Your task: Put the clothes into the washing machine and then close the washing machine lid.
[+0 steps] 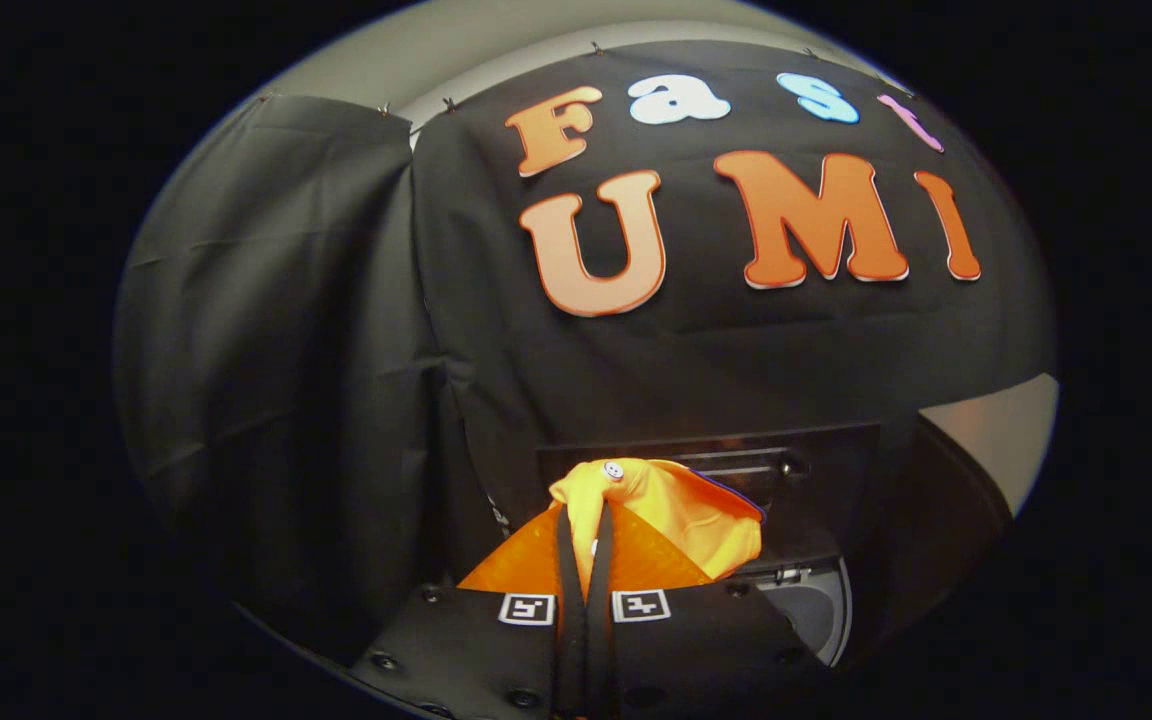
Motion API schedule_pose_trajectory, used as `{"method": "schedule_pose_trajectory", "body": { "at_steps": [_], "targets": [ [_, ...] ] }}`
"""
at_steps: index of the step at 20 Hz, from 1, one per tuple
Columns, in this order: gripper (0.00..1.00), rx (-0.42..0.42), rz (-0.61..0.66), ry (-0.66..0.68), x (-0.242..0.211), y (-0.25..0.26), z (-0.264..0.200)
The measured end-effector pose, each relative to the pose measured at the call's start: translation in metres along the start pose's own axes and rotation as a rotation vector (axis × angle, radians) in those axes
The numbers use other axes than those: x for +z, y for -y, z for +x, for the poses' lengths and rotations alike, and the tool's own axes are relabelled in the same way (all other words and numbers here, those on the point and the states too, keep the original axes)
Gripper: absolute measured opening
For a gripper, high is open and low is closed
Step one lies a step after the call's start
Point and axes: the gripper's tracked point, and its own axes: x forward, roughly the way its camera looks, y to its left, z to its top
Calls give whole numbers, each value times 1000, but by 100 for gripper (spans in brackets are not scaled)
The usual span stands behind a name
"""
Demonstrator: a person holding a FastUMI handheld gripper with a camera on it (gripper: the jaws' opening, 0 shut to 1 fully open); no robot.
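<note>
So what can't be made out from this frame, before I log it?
- Washing machine: its drum opening is hidden behind the yellow garment and the gripper body, so whether it holds clothes is unknown.
- Garment: its lower part is hidden behind the shut fingers, so its type and full extent are unclear.
- Raised lid: dark against the black cloth; its edges are hard to trace.

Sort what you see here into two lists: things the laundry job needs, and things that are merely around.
Belongs to the job:
- yellow garment, pinched between the fingers
- gripper, shut on that garment
- washing machine, just beyond the fingers, with its dark lid raised

Merely around:
- black cloth wall behind everything
</note>
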Motion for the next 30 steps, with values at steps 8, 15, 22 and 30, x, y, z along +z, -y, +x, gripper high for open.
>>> {"method": "schedule_pose_trajectory", "body": {
  "at_steps": [8,15,22,30],
  "targets": [
    [7,-163,71,-220,-119,63,50],
    [8,-222,107,-346,-185,93,75],
    [8,-244,136,-495,-249,100,72],
    [8,-292,158,-575,-268,116,65]
  ]
}}
